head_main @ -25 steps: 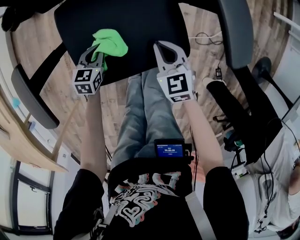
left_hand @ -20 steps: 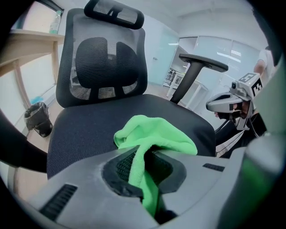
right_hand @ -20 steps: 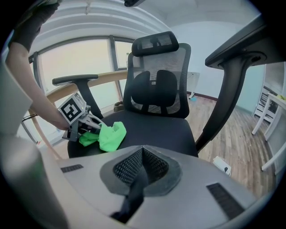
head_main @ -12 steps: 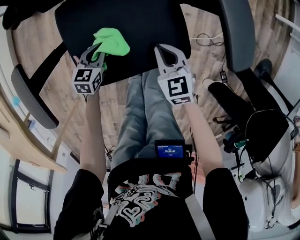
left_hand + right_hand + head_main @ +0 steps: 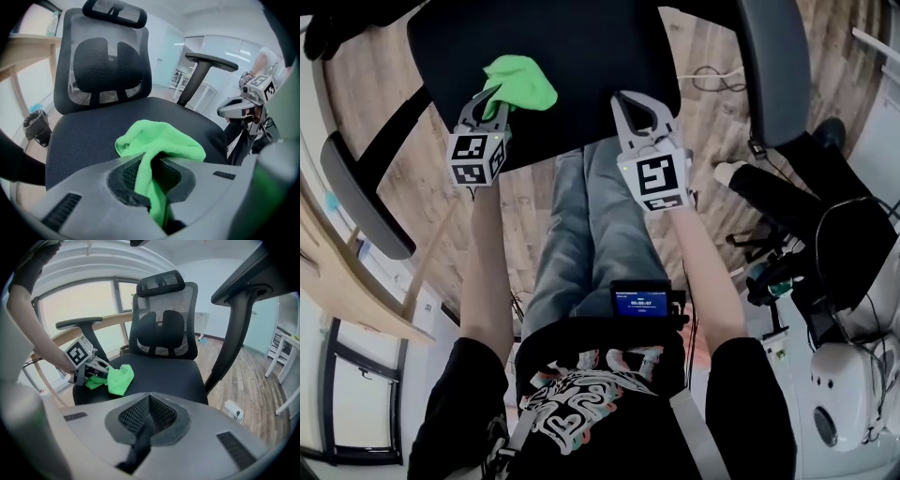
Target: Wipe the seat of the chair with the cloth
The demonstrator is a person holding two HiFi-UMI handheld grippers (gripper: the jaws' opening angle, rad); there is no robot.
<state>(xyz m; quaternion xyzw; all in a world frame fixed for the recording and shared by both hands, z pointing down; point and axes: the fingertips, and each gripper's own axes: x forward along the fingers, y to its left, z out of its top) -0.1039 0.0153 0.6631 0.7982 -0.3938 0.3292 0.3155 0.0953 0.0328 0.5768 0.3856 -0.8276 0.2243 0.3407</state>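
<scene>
The black chair seat (image 5: 581,56) fills the top of the head view. A bright green cloth (image 5: 521,82) lies bunched on its front left part. My left gripper (image 5: 491,96) is shut on the cloth, and a fold of the cloth (image 5: 157,140) runs down between its jaws (image 5: 152,159) onto the seat (image 5: 84,136). My right gripper (image 5: 622,97) hovers over the seat's front edge, shut with nothing in it. In the right gripper view the right gripper (image 5: 149,398) points at the seat (image 5: 164,373), with the cloth (image 5: 120,378) and left gripper (image 5: 89,367) at the left.
Armrests flank the seat, one on the right (image 5: 773,56) and one on the left (image 5: 356,197). The mesh backrest (image 5: 103,61) rises behind. A wooden desk (image 5: 337,281) runs along the left. Cables (image 5: 712,75) lie on the plank floor, and another person's dark legs and shoe (image 5: 769,187) are at right.
Both grippers and the cloth stay almost where they were. At the right, the other person's leg and shoe have shifted, and a white object has come into the lower right corner.
</scene>
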